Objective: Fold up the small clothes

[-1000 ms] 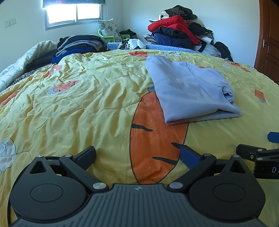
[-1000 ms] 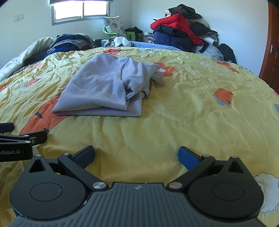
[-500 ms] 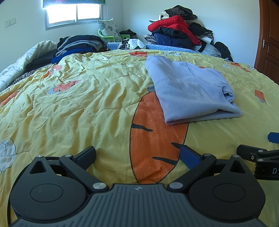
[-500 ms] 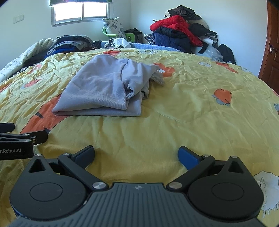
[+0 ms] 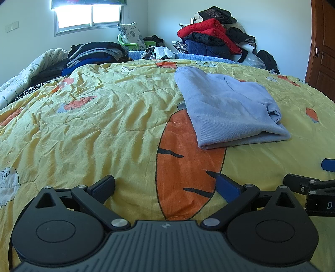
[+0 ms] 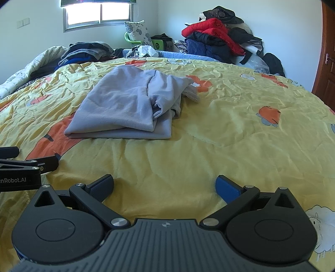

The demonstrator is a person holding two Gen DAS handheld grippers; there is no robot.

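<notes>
both tools hang spread and empty, left tool (image 5: 165, 186) and right tool (image 6: 164, 185); we'd pinch the lilac top (image 6: 125, 108) at its loose right edge, then fold across.

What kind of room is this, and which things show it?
Most likely a home bedroom: a wide bed under a yellow cartoon quilt, a folded lilac garment lying on it, and piled coats against the wall by a window.
</notes>
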